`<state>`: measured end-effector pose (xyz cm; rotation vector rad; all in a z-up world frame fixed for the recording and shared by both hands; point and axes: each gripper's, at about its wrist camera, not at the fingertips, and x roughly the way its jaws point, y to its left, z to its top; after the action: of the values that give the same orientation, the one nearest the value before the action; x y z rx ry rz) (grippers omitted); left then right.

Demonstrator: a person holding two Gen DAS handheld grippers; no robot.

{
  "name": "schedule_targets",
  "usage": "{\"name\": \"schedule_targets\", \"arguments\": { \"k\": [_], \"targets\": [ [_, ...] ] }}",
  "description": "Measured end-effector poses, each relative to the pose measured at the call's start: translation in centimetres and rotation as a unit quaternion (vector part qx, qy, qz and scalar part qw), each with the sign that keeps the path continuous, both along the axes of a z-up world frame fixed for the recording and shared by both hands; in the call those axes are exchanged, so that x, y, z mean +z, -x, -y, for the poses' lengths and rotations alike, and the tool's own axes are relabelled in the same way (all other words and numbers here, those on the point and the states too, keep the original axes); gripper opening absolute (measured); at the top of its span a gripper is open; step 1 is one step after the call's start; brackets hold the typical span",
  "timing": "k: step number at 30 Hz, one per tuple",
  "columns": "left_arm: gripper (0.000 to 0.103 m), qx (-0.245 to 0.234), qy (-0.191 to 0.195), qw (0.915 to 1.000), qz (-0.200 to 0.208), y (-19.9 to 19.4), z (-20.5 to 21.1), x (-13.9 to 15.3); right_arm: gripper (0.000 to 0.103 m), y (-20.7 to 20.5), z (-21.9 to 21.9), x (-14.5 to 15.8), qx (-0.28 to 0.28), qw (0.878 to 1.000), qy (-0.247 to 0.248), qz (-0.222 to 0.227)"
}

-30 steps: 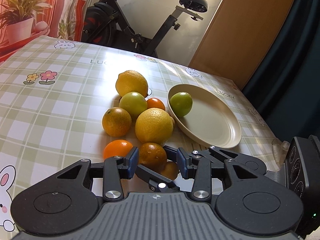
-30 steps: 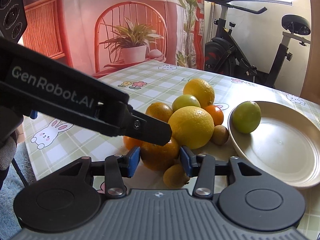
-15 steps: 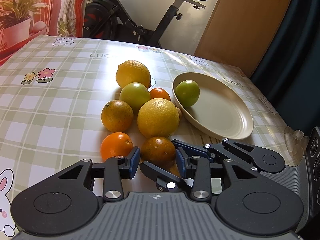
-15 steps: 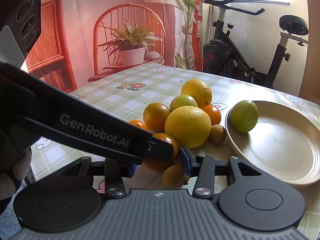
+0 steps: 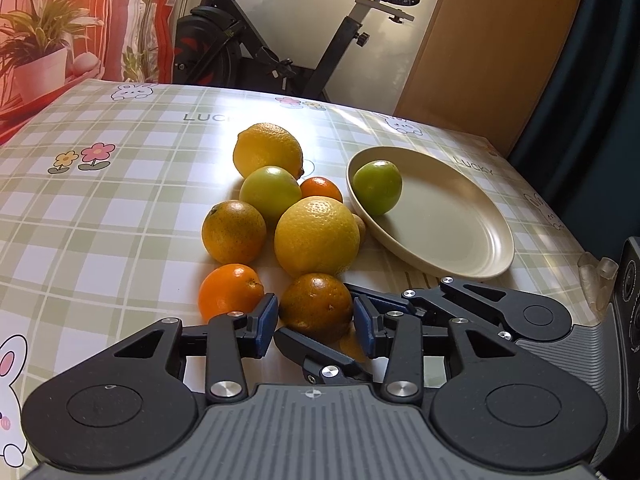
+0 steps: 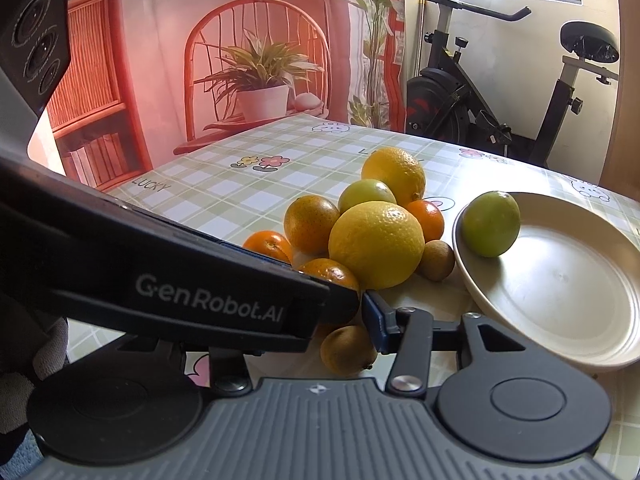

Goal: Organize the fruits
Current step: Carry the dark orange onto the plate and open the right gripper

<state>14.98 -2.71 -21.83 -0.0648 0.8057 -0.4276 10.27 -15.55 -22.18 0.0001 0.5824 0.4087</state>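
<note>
one fruit, a green lime (image 5: 378, 188), lies on the plate (image 5: 460, 240), against its left wall; the other fruits crowd the desk (image 5: 100, 220) just left of the plate. the dark orange mandarin (image 5: 316, 304) sits at the near end of that heap, off the plate's near-left rim. the left hand-held gripper (image 5: 314, 322) is clenched on it, a blue pad pressed against each flank.

the coming move, as i judge it, turns on one fact: the plate lies to the right of the held mandarin and a little further off, with the big yellow citrus (image 5: 316, 236) touching or almost touching the mandarin on the far side. so the fruit would need to go up first, then across. it is near enough round and has no long axis, so its heading in the grip matters little.

the right hand-held gripper (image 6: 336, 322) comes in from the plate's side and is the nearer of the two to the plate, its black fingers crossing under the left one. its jaws are opening. a small brownish fruit (image 6: 348, 350) lies between them on the desk, seemingly loose, though one pad is hidden.

the mandarin's skin is pebbled, dull and speckled dark. the bright orange (image 5: 230, 290) further left of the plate is glossier. the plate is smooth, matte cream and shallow. the desk wears a slick checked cloth, so round fruit may roll if nudged.
</note>
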Motion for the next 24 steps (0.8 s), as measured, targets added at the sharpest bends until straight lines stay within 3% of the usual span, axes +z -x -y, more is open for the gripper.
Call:
{"name": "schedule_targets", "arguments": {
  "k": [6, 24],
  "targets": [
    [0.044, 0.003, 0.021, 0.9998, 0.003, 0.3, -0.7, 0.1, 0.046, 0.3, 0.0, 0.1, 0.002, 1.0, -0.001, 0.009],
    [0.044, -0.056, -0.017, 0.9959, 0.07, 1.3, 2.3, 2.6, 0.046, 1.9, 2.3, 1.1, -0.035, 0.996, -0.045, 0.061]
  ]
}}
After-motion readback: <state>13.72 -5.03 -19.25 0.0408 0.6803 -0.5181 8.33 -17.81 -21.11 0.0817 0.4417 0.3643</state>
